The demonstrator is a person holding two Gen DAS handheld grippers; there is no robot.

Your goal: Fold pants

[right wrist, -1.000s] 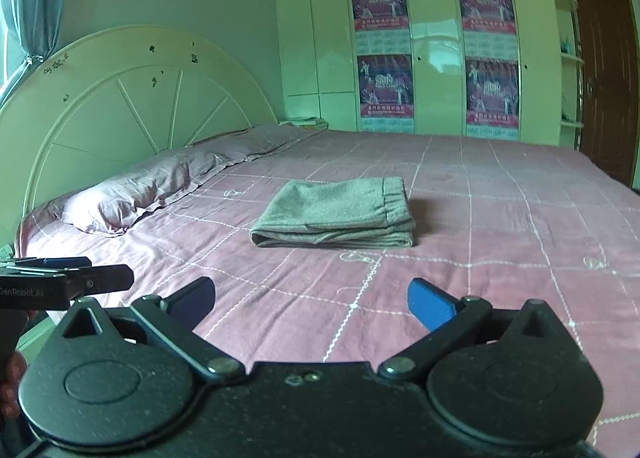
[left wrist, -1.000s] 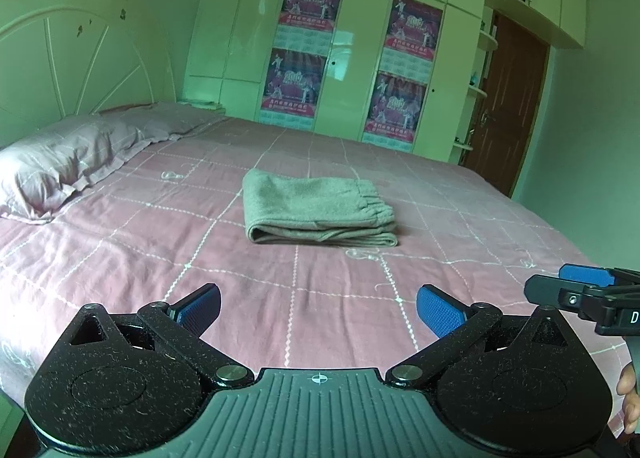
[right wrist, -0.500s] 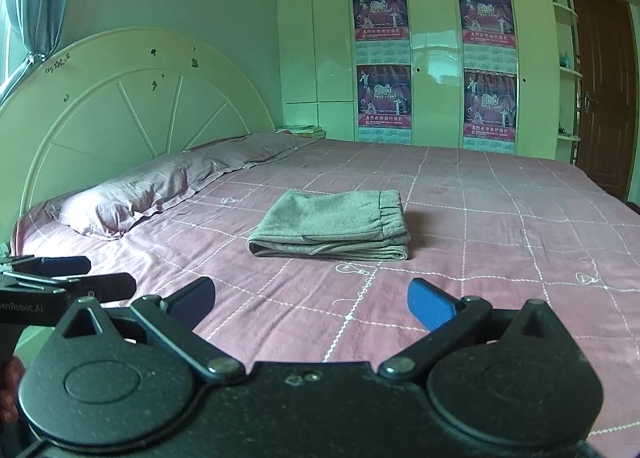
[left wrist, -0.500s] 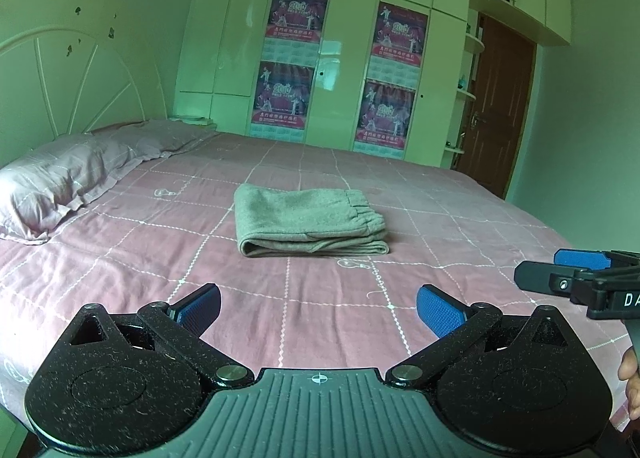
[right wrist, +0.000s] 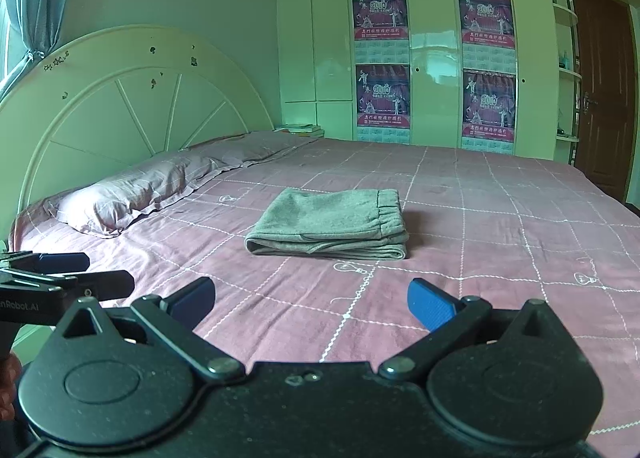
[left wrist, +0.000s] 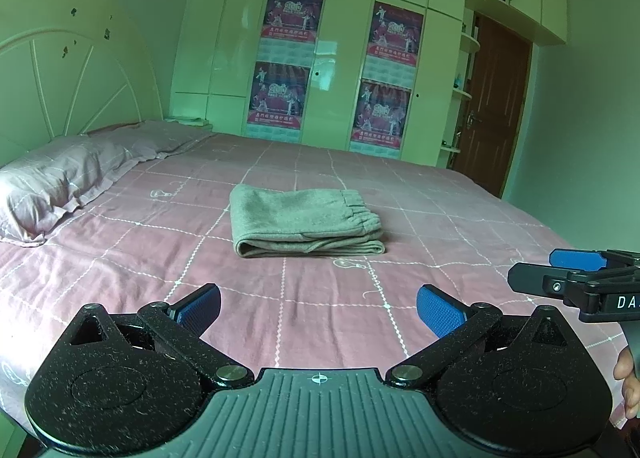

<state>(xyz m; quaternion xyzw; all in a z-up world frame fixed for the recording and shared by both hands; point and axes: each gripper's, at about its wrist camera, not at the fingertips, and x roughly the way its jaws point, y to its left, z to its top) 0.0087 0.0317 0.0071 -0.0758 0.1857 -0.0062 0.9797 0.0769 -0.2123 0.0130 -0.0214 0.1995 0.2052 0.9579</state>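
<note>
Grey and soft, the pants [left wrist: 306,222] lay folded into a thick rectangle near the middle of the bed [left wrist: 460,218], well apart from both of my tools. I judged the fold finished, or close to it: the layers sat stacked, with the gathered elastic waistband on the right end and the rounded fold on the left.

My left gripper [left wrist: 319,308] hung over the near edge of the bed with its blue fingers [left wrist: 439,315] spread wide and nothing between them. My right gripper [right wrist: 311,303] was the same, fingers apart and empty, level with the left one (each showed at the edge of the other's camera).

The cloth looked like a light, limp knit, fleecy enough that the pads should not slip on it. It would sag and come unstacked if lifted by one corner. Were I to move it, I would pinch through all layers at the two near corners, or at the waistband, where the elastic gave the firmest bite. A pillow [left wrist: 56,186] lay off to the left by the headboard.
</note>
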